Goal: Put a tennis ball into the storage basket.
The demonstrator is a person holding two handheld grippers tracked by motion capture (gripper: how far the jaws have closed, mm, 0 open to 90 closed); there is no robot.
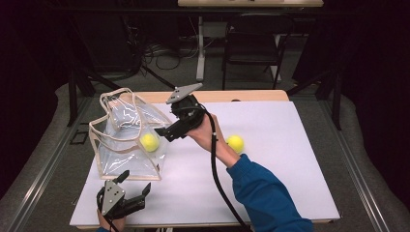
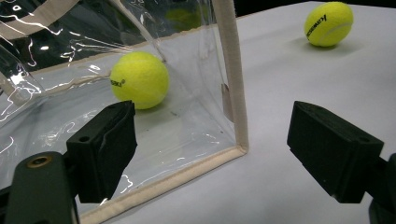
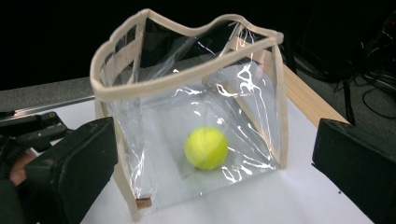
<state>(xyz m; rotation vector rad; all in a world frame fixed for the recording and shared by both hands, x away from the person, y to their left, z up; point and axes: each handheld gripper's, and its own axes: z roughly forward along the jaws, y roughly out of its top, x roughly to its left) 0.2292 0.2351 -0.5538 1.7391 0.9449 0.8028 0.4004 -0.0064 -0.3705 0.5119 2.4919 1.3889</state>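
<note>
A clear plastic bag (image 1: 121,126) with beige trim stands open-topped on the left of the white tabletop (image 1: 280,159). One yellow tennis ball (image 1: 149,142) lies inside it on the bag's floor. A second tennis ball (image 1: 235,143) rests on the table to the right, behind my right forearm. My right gripper (image 1: 169,134) hovers just right of the bag, pointing at it, open with nothing between its fingers. The right gripper view looks through the bag wall (image 3: 261,93) at the ball (image 3: 206,147). My left gripper (image 1: 136,182) is open near the front edge, facing the bag's corner (image 2: 238,140).
The left gripper view has the bagged ball (image 2: 139,79) behind the trim (image 2: 232,65) and the loose ball (image 2: 328,23) far right. A black chair (image 1: 251,43) and desk legs stand beyond the table. A wooden strip (image 1: 241,95) borders the far edge.
</note>
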